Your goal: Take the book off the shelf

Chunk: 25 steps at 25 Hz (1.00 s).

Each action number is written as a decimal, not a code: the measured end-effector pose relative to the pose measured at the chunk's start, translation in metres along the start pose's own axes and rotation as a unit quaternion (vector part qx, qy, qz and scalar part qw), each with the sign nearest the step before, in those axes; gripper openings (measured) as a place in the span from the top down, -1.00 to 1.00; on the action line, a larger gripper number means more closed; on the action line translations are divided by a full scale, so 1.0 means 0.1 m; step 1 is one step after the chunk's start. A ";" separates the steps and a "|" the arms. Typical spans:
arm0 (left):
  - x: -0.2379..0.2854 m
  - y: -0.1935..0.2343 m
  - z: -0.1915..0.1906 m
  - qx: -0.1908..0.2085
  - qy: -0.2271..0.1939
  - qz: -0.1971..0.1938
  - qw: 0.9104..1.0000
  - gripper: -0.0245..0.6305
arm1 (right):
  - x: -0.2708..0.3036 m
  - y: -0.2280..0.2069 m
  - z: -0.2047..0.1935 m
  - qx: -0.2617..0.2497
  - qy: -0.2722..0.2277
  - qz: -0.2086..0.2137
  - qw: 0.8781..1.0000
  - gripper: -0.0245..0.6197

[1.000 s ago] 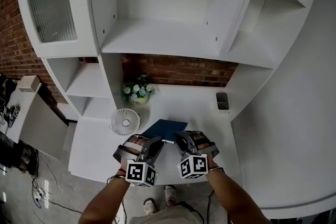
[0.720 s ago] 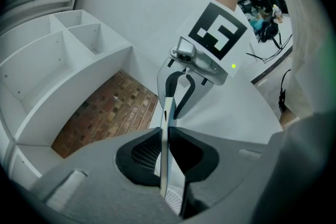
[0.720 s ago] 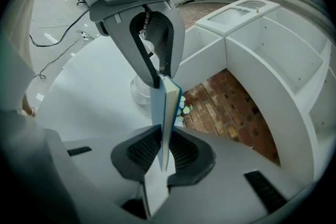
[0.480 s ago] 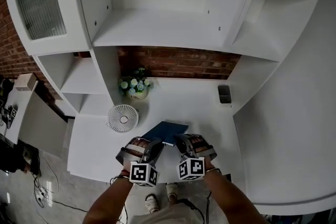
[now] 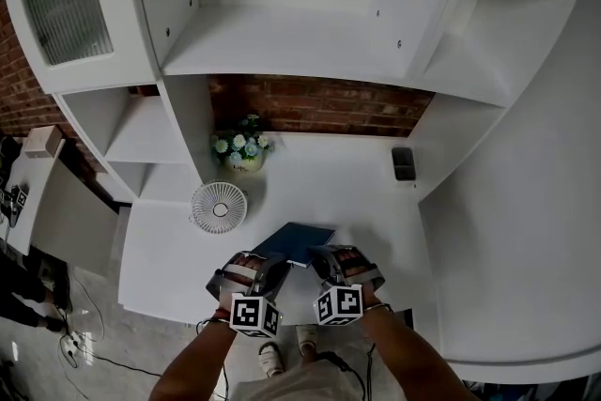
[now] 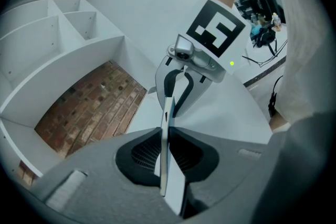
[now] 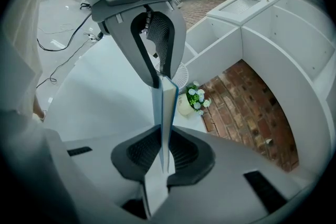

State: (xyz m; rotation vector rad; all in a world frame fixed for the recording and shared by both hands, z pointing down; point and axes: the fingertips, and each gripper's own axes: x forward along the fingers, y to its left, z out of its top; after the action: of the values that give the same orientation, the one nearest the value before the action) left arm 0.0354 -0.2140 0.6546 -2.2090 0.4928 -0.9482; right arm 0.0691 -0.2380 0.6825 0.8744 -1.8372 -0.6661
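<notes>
A thin dark blue book is held flat just above the front of the white desk, off the shelves. My left gripper is shut on its near left edge and my right gripper is shut on its near right edge. In the left gripper view the book runs edge-on between the pads of the left gripper, with the right gripper clamped on its far end. In the right gripper view the book sits in the right gripper, and the left gripper grips beyond it.
A small white fan and a pot of flowers stand on the desk to the left behind the book. A small dark object sits at the back right. White shelves and a brick wall rise behind.
Both grippers keep their hold on the book and stay above the desk's front edge, drifting slightly toward me. The head view has shifted, so the shelves appear lower and further left.
</notes>
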 end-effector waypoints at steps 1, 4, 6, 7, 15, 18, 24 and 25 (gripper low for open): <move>0.00 -0.01 -0.01 -0.004 -0.001 -0.001 1.000 0.77 | 0.00 0.01 0.00 0.000 0.000 0.003 1.000 0.75; 0.00 0.00 -0.04 -0.030 -0.005 0.000 1.000 0.77 | 0.02 0.02 0.01 0.000 0.000 0.010 1.000 0.75; -0.01 0.03 -0.04 -0.046 -0.011 0.006 0.999 0.68 | 0.03 0.03 0.02 0.000 0.001 0.013 1.000 0.75; -0.03 0.03 -0.03 -0.052 -0.014 0.007 0.999 0.64 | 0.04 0.04 0.02 -0.001 0.001 0.014 1.000 0.75; -0.23 0.04 -0.06 -0.160 -0.037 0.021 0.986 0.49 | 0.06 0.10 0.02 -0.005 0.003 0.021 1.000 0.76; -0.37 0.06 -0.06 -0.240 -0.063 0.029 0.968 0.49 | 0.06 0.13 0.02 -0.008 0.003 0.023 1.000 0.76; -0.58 0.16 -0.13 -0.382 -0.097 0.056 0.917 0.49 | 0.07 0.23 0.00 -0.016 0.006 0.030 0.999 0.76; -0.60 0.17 -0.13 -0.389 -0.099 0.060 0.914 0.49 | 0.07 0.24 0.00 -0.016 0.007 0.031 0.999 0.76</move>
State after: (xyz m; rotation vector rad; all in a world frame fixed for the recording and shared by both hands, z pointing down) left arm -0.0156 -0.1983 0.6199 -2.8881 1.0305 -0.4793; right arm 0.0607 -0.2292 0.7048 0.7964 -1.8295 -0.6472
